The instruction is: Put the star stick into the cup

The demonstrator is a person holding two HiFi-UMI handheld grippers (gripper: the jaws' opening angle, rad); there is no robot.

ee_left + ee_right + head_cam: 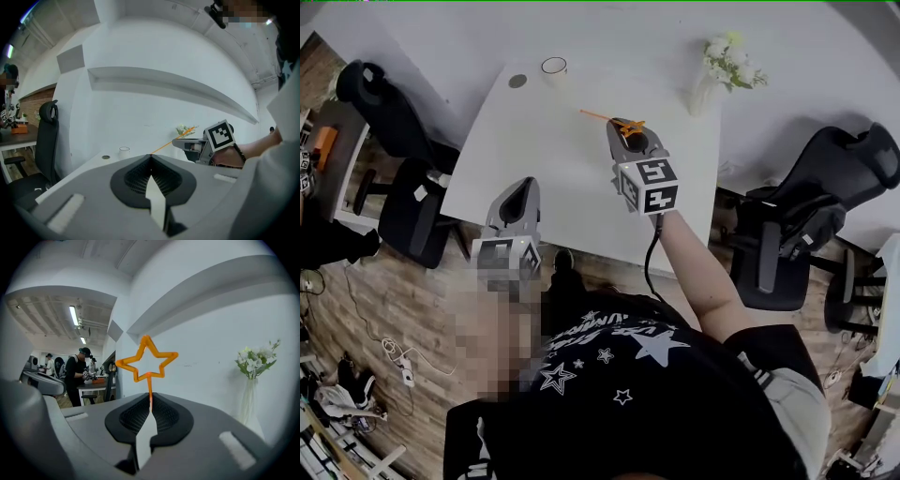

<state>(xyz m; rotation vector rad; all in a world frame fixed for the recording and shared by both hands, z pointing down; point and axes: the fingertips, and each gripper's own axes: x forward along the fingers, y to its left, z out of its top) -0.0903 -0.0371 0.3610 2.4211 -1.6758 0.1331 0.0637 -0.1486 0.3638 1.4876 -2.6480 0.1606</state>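
Right gripper [630,127]: clamped on thin orange star-topped stick [598,116]. Left gripper [522,183]: jaws together, empty. Small pale round cup [554,67]: white counter [544,150], 11 o'clock.

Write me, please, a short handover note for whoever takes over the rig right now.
Right gripper: shut on the star stick, gripped just below its orange star, over the middle of the white table.
Left gripper: shut, nothing in it, near the table's front edge.
Cup: upright at the table's far left corner, apart from both grippers.
Done: the stick is picked up.
Left: carry it across to the cup and lower it in.
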